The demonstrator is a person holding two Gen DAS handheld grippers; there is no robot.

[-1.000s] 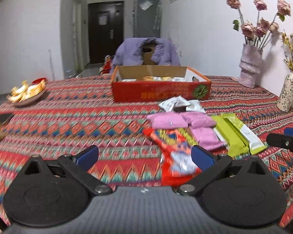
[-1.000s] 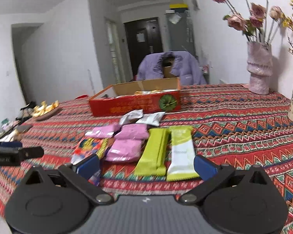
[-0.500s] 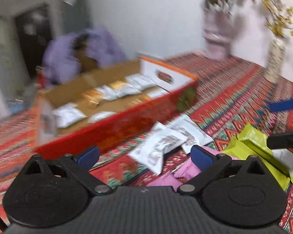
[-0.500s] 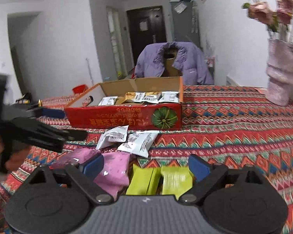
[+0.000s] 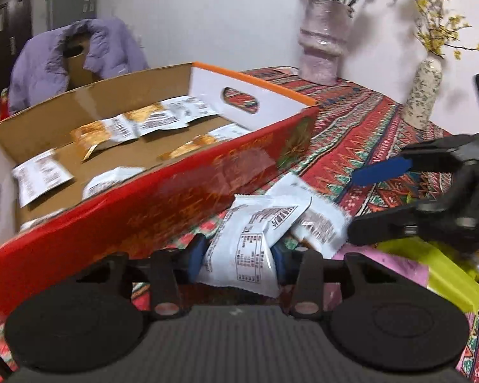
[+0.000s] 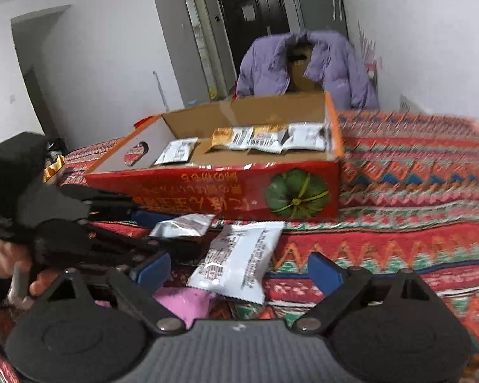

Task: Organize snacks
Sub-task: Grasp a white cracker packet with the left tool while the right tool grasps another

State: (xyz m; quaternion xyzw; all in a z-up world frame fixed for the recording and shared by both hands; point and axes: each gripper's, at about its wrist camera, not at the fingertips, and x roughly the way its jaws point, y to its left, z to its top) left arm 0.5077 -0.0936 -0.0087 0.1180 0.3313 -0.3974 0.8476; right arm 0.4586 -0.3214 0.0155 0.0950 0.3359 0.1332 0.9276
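Since a moment ago, the left gripper [image 5: 239, 257] has been closed on a white snack packet [image 5: 244, 249]. The right gripper [image 6: 239, 269] is held spread, a second white packet [image 6: 239, 263] between its jaws, untouched, before the red box [image 6: 239, 191].

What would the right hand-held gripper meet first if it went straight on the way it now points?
Probably the white snack packet lying between the open fingers of the right hand-held gripper; beyond it stands the red cardboard box. Depth is unclear.

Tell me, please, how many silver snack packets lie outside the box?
2: the gripped packet is in the left gripper; the loose packet lies on the tablecloth beside it. Others may be hidden.
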